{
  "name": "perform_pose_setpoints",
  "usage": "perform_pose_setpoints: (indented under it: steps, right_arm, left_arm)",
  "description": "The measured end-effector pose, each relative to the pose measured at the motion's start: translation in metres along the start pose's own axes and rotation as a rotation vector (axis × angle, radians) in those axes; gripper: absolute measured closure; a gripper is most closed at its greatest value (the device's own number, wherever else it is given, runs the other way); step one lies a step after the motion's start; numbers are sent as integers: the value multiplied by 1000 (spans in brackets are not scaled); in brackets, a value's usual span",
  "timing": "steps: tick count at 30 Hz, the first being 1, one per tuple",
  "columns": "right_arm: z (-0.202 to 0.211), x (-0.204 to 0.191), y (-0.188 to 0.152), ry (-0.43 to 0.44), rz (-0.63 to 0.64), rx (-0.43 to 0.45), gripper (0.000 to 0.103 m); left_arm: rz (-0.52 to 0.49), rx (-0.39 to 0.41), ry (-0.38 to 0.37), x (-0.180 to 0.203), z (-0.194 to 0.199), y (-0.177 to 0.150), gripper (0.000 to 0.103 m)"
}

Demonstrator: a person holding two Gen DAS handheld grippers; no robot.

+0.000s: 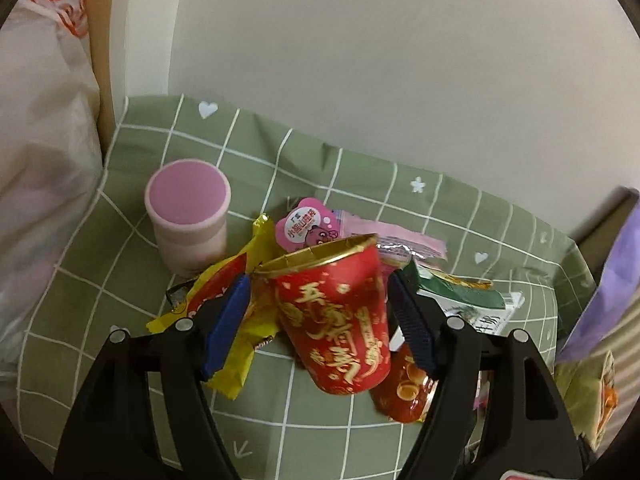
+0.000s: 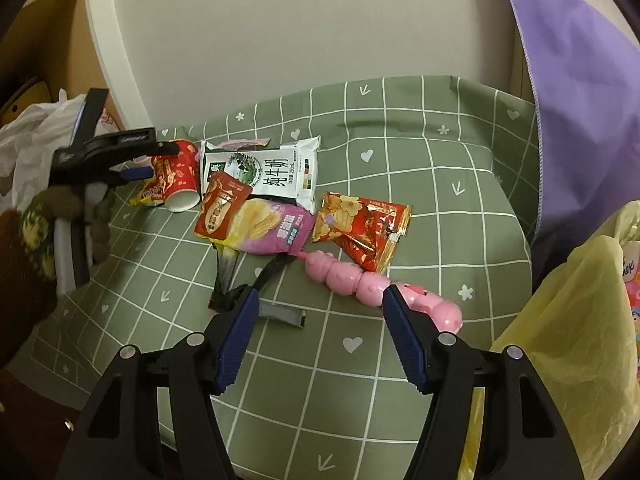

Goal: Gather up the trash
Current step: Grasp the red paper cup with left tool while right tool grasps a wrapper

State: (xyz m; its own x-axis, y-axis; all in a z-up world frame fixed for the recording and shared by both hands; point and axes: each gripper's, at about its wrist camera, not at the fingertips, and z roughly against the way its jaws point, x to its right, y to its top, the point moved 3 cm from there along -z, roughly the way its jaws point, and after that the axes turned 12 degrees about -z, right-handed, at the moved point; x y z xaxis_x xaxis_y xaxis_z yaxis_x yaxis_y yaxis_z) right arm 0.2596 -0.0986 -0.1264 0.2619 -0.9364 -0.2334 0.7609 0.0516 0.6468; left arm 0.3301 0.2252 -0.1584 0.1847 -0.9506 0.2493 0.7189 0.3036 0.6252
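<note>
A red paper cup with gold lettering (image 1: 340, 316) lies tilted on the green checked cloth (image 1: 120, 272), between the fingers of my open left gripper (image 1: 320, 284); the pads do not touch it. It also shows in the right wrist view (image 2: 178, 178) with the left gripper (image 2: 136, 160) around it. Around the cup lie a yellow wrapper (image 1: 240, 344), a pink lid (image 1: 306, 226) and a milk carton (image 2: 272, 172). My right gripper (image 2: 316, 298) is open and empty above the cloth, near a pink plastic toy-shaped bottle (image 2: 360, 284), a red snack packet (image 2: 360, 226) and a pink chip bag (image 2: 268, 228).
A pink cup (image 1: 188, 216) stands upright at the left of the pile. A yellow plastic bag (image 2: 568, 340) hangs at the right. A purple cloth (image 2: 580, 80) and a white bag (image 2: 32, 140) flank the table. The wall is close behind.
</note>
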Motion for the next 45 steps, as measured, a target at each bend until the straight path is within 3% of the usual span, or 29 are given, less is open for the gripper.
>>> perform_pose_setpoints:
  steps: [2,4,6,14,17,21,28,29,35,45]
  right_arm:
    - [-3,2,-4,14,-5,-11,42]
    - [-8,2,-7,23,-9,-25,42]
    - [-13,-1,-9,36,0,-41,42]
    - [-26,-28,-15,104,97,-52,42]
    - [-37,-40,-16,148,112,-74,43]
    - [-52,-51,-19,185,125,-102,52]
    - [-83,-69,-29,168,217,-154,53]
    - [-85,-70,-31,164,225,-159,64]
    - [-75,-65,-29,184,175,-149,80]
    - [-36,-46,-17,165,99,-75,82]
  left_arm:
    - [3,-31,-12,0,-4,1,36]
    - [-9,-58,-28,2,-5,0,45]
    - [-25,-67,-43,4,-1,-4,47]
    - [-139,-21,-119,28,55,-34,49]
    - [-211,12,-100,38,81,-47,49]
    - [-274,45,-59,45,101,-55,49]
    - [-272,63,-36,36,120,-56,48]
    - [-268,64,-32,33,122,-57,48]
    - [-273,64,-57,35,124,-58,48]
    - [-289,64,-95,46,122,-59,48]
